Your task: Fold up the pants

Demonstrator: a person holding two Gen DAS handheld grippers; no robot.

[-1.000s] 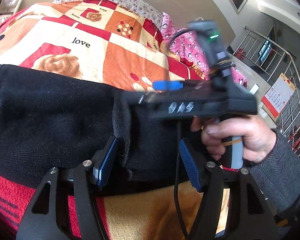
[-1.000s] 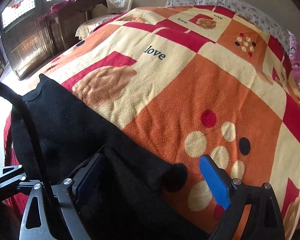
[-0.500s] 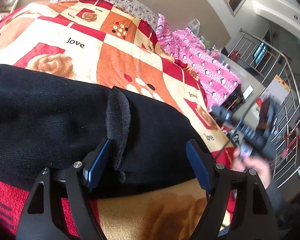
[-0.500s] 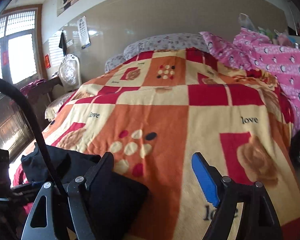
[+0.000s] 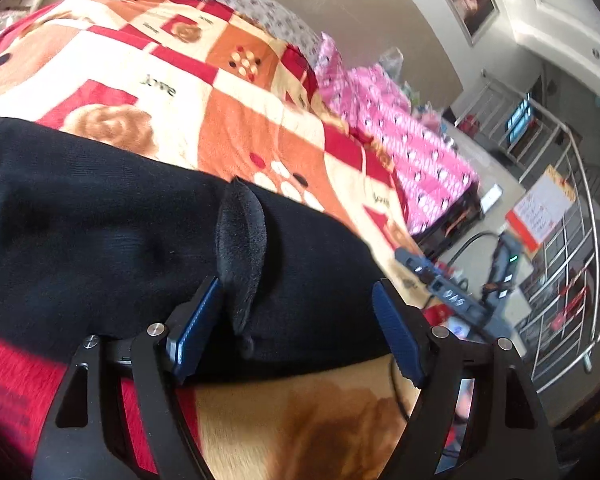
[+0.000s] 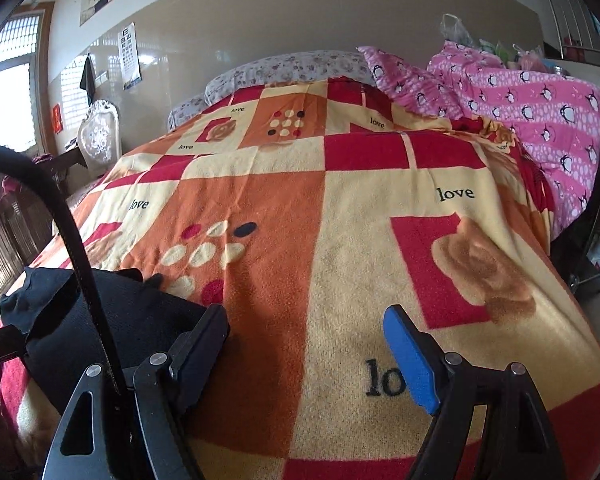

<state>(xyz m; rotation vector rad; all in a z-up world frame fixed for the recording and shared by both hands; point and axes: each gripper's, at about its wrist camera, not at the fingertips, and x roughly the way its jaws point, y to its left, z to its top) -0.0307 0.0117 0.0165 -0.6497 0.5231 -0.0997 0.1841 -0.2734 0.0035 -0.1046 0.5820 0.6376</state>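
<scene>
Black pants (image 5: 100, 232) lie folded across the near edge of the patterned blanket (image 5: 228, 120), with a raised fold of cloth (image 5: 242, 240) standing up beside my left gripper's left pad. My left gripper (image 5: 296, 332) is open, its jaws astride the pants' near edge, holding nothing. My right gripper (image 6: 304, 352) is open and empty over bare blanket (image 6: 340, 240); the pants (image 6: 100, 320) lie at its lower left. In the left wrist view the right gripper's body (image 5: 452, 292) shows off the bed's right edge.
A pink penguin quilt (image 6: 540, 100) is piled along the bed's right side. Pillows (image 6: 284, 68) lie at the head by the wall. A metal railing (image 5: 560, 240) stands past the bed's right. A black cable (image 6: 72, 232) crosses the right wrist view.
My right gripper has let go of the pants and swung away right, off their edge, to bare blanket. My left gripper has stayed at the pants' near edge, open.
</scene>
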